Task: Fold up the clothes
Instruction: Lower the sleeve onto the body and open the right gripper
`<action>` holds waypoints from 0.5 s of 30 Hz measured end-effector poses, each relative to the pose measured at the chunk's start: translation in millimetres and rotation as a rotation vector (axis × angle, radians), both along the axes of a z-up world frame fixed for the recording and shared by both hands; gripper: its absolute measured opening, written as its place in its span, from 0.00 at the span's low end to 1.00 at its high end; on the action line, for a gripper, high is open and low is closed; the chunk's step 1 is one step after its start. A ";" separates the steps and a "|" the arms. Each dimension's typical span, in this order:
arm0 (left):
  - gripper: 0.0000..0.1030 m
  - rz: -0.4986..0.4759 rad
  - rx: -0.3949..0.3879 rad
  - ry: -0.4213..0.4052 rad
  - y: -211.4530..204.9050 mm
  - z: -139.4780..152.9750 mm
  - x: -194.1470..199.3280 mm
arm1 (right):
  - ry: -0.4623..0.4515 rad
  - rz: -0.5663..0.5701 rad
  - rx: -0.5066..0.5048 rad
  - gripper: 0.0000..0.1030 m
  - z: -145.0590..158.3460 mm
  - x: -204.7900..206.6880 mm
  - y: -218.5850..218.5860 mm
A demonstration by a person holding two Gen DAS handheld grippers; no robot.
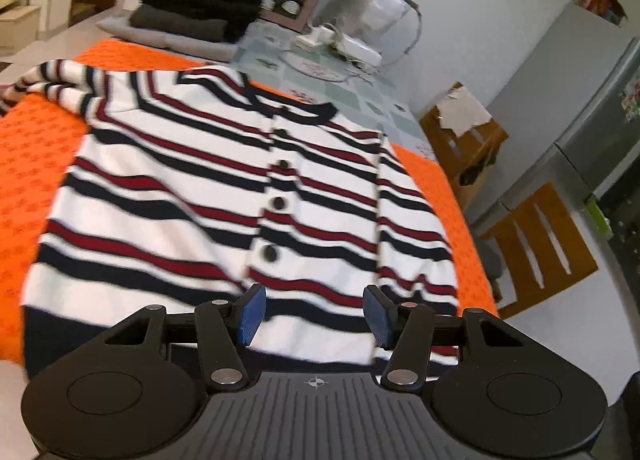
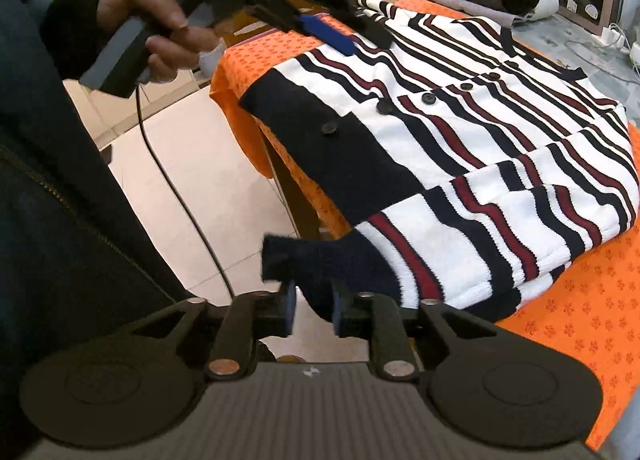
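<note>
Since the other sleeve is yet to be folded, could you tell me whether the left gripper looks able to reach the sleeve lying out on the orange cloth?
Probably yes. The left gripper hangs open over the cardigan, and the sleeve lies uncovered on the orange cloth, nothing in between.

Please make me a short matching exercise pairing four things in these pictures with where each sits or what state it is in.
Things:
1. striped cardigan
2. left gripper
3. navy cuff
4. dark folded clothes

States:
a. stacked at the table's far end
b. spread buttons-up on the orange cloth
c. between the right gripper fingers
d. open, holding nothing

Pairs: 1-b, 2-d, 3-c, 4-a
</note>
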State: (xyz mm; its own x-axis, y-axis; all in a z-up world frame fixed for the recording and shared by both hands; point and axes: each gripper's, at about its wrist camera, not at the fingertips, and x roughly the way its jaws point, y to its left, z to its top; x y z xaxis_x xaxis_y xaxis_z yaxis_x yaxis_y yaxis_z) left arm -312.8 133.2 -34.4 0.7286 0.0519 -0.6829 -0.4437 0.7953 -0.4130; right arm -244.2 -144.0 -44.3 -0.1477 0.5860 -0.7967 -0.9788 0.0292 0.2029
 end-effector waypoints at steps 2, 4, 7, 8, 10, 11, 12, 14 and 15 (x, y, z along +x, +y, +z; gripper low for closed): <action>0.55 0.018 0.004 0.005 6.5 -1.4 -11.4 | 0.018 -0.015 0.003 0.23 5.3 -0.9 -1.0; 0.55 0.028 0.010 0.008 10.8 -2.1 -20.4 | 0.041 -0.050 0.021 0.24 11.1 2.8 -1.3; 0.55 0.033 0.023 0.010 13.5 -2.6 -31.1 | 0.084 -0.154 0.071 0.32 19.7 13.3 -7.6; 0.55 0.034 0.028 0.011 14.4 -2.7 -34.7 | 0.095 -0.193 0.087 0.33 22.2 17.4 -9.5; 0.55 0.037 0.036 0.012 16.2 -3.0 -41.8 | 0.093 -0.283 0.126 0.38 25.6 25.0 -14.7; 0.55 0.038 0.041 0.013 17.1 -3.2 -45.4 | 0.083 -0.349 0.131 0.43 24.8 30.0 -16.1; 0.55 0.040 0.045 0.014 18.1 -3.4 -48.9 | 0.071 -0.420 0.132 0.44 23.3 35.3 -17.3; 0.55 0.043 0.047 0.014 18.0 -3.1 -53.7 | 0.068 -0.551 0.108 0.44 14.8 49.1 -16.8; 0.55 0.045 0.049 0.014 17.8 -2.7 -55.6 | 0.067 -0.606 0.096 0.44 9.6 55.2 -16.4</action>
